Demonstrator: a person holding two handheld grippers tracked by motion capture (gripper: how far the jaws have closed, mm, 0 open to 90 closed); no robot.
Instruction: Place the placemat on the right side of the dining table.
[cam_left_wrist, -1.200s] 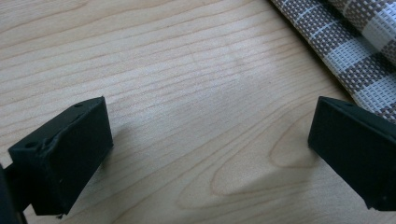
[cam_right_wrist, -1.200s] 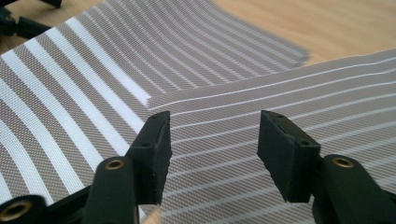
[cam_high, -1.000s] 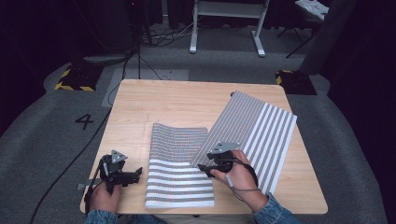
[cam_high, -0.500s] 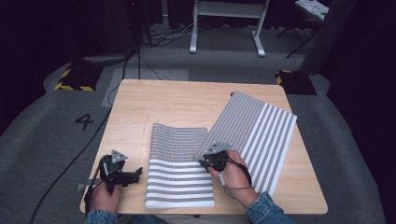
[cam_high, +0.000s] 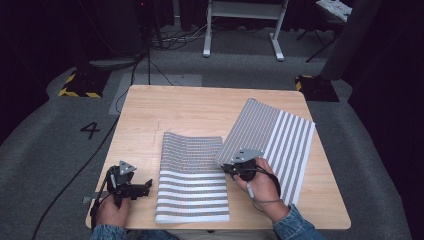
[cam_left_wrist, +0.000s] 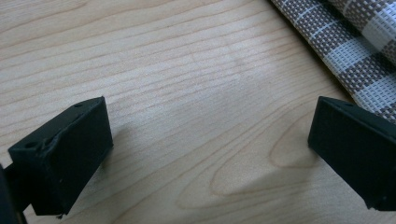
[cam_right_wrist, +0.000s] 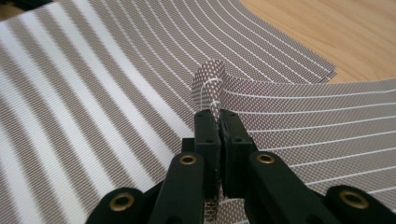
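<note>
Right gripper (cam_high: 229, 168), its jaws just closed, pinches the edge of the brown-and-white striped woven placemat (cam_high: 272, 137), lifting it beside another mat (cam_high: 192, 182) near the table's (cam_high: 200, 107) front; left gripper (cam_high: 146, 186) gapes empty.

Light wooden square table (cam_high: 200, 107) at frame centre on grey carpet floor (cam_high: 55, 150) bearing a black painted numeral 4 (cam_high: 90, 130) at left, yellow-black hazard-striped pads (cam_high: 79, 86) upper left, white metal stand legs (cam_high: 242, 30) top centre, black cables (cam_high: 150, 55) trailing, dark surroundings beyond.
</note>
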